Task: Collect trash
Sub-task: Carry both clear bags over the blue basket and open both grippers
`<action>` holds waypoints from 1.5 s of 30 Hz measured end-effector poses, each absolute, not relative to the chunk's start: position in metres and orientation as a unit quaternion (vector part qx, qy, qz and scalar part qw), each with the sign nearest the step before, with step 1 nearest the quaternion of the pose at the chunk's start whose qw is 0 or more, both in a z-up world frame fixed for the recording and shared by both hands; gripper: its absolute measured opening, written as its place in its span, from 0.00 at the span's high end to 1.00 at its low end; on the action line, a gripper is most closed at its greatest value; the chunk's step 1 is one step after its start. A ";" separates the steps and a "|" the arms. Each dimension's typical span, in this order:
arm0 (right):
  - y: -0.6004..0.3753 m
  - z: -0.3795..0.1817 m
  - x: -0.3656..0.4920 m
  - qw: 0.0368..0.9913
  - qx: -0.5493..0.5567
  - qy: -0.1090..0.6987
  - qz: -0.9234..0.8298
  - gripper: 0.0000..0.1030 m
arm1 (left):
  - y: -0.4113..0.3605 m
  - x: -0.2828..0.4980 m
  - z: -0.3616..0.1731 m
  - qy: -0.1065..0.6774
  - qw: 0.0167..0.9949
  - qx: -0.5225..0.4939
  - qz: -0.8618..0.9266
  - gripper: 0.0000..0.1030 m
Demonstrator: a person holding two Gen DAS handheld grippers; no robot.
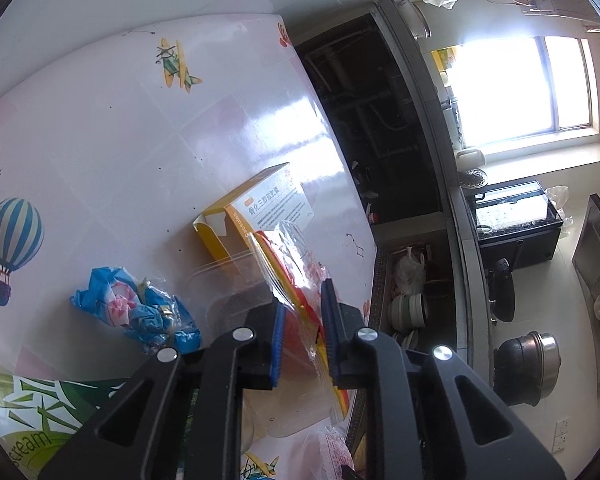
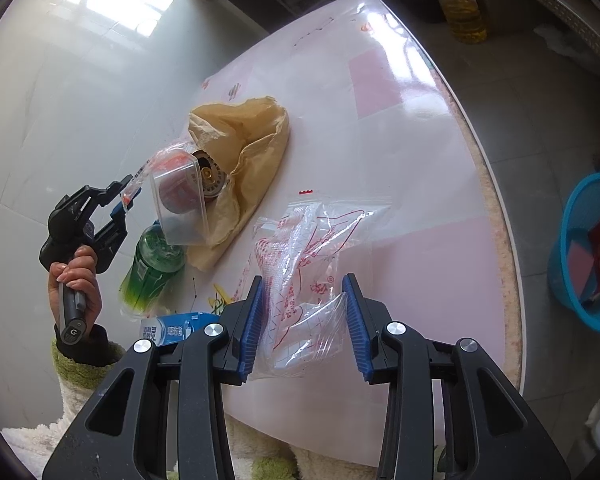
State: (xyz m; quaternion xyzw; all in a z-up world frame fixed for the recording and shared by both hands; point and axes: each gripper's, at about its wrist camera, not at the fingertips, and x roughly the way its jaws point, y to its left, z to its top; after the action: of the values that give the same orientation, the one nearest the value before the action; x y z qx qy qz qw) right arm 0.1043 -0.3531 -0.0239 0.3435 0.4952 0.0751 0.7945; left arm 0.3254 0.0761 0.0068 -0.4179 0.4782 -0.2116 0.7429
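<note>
Crinkly, slippery film is what I'm handling: my left gripper (image 1: 302, 332) is pinching the red-printed wrapper (image 1: 290, 268) over the table (image 2: 400, 152), while my right gripper (image 2: 305, 322) is clamping a limp clear bag (image 2: 308, 264) by its bunched edge.

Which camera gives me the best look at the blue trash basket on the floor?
The right wrist view. The blue basket sits on the floor past the table edge, with red and pink scraps visible inside. The left wrist view does not show it at all.

Glossy tablecloth (image 2: 400, 128); crinkled clear plastic bag (image 2: 312, 240); matt brown paper bag (image 2: 244, 132).
</note>
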 end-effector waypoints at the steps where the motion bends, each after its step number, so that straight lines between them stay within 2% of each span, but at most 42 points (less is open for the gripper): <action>1: -0.353 -0.024 0.104 0.795 0.344 0.495 0.075 0.64 | 0.074 0.326 0.008 0.475 0.744 -0.418 -0.215 0.88; 6: -0.355 -0.023 0.102 0.795 0.348 0.491 0.077 0.65 | 0.071 0.323 0.018 0.450 0.749 -0.426 -0.236 0.97; 17: -0.359 -0.022 0.097 0.795 0.363 0.478 0.083 0.66 | 0.054 0.305 0.053 0.396 0.735 -0.437 -0.334 0.98; 26: -0.369 -0.014 0.087 0.800 0.376 0.459 0.082 0.66 | 0.032 0.271 0.090 0.365 0.741 -0.393 -0.404 0.98; 34: -0.393 -0.004 0.067 0.809 0.391 0.433 0.068 0.66 | -0.033 0.238 0.110 0.367 0.745 -0.313 -0.461 0.98; 45: -0.473 -0.006 0.010 0.809 0.437 0.392 -0.023 0.66 | -0.149 0.186 0.107 0.384 0.724 -0.205 -0.536 0.98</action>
State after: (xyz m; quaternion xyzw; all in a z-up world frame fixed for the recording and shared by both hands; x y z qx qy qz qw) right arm 0.0100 -0.4729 -0.0058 0.4369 0.3918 -0.0228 0.8094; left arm 0.1859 -0.1488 0.1075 -0.2047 0.3837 -0.5356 0.7239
